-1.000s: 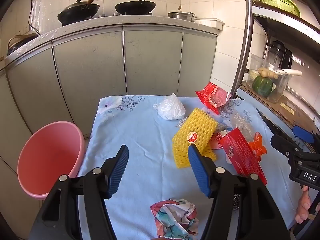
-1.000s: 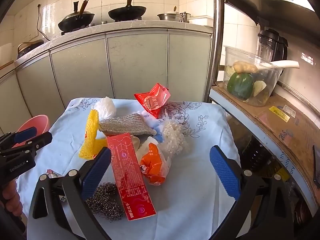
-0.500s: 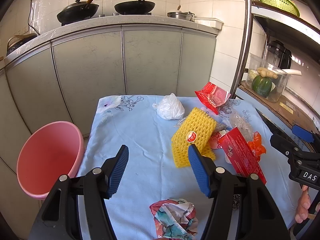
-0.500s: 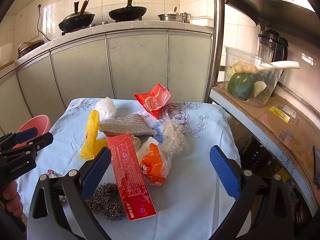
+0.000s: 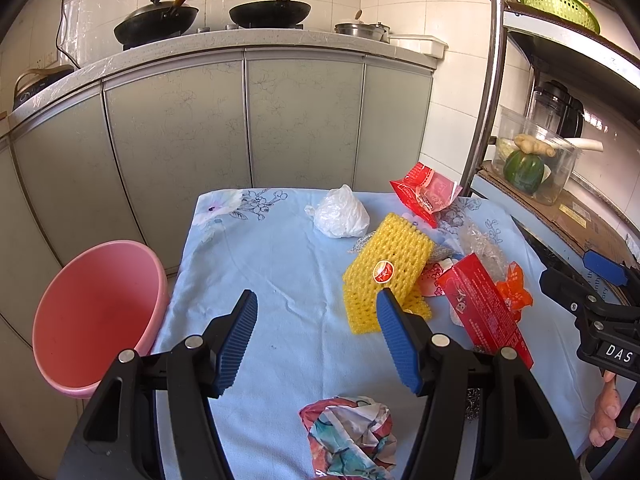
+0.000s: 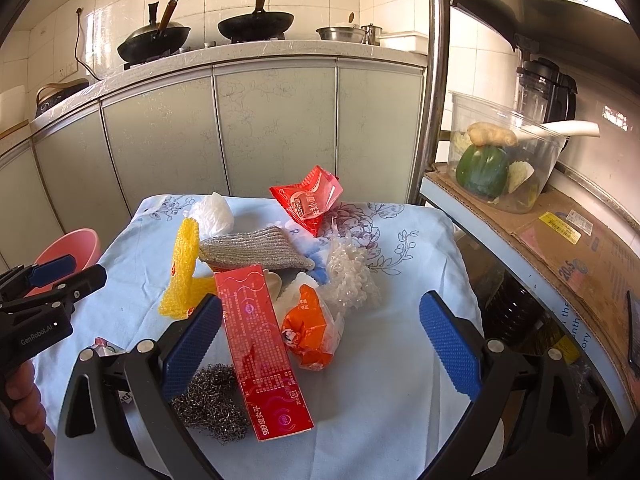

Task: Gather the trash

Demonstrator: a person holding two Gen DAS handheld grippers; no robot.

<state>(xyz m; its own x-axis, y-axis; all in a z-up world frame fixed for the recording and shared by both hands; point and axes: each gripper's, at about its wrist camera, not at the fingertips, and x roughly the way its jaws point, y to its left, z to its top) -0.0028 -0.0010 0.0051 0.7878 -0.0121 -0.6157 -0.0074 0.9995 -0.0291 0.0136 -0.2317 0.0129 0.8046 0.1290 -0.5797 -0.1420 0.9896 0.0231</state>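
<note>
Trash lies on a table with a light blue cloth (image 5: 280,264). I see a yellow foam net (image 5: 386,272), a long red box (image 6: 260,344), an orange wrapper (image 6: 310,332), a red snack packet (image 6: 310,198), a white plastic bag (image 5: 340,214), a steel wool ball (image 6: 210,402), clear bubble plastic (image 6: 350,272) and a crumpled colourful wrapper (image 5: 350,436). A pink basin (image 5: 94,312) stands left of the table. My left gripper (image 5: 316,340) is open and empty above the near table. My right gripper (image 6: 320,344) is open and empty over the red box and orange wrapper.
Grey-green cabinets (image 5: 240,120) with woks (image 5: 270,12) on the counter stand behind the table. At right is a metal rack post (image 6: 434,80) and a shelf with a clear tub (image 6: 500,160) of vegetables. A grey knitted cloth (image 6: 256,246) lies among the trash.
</note>
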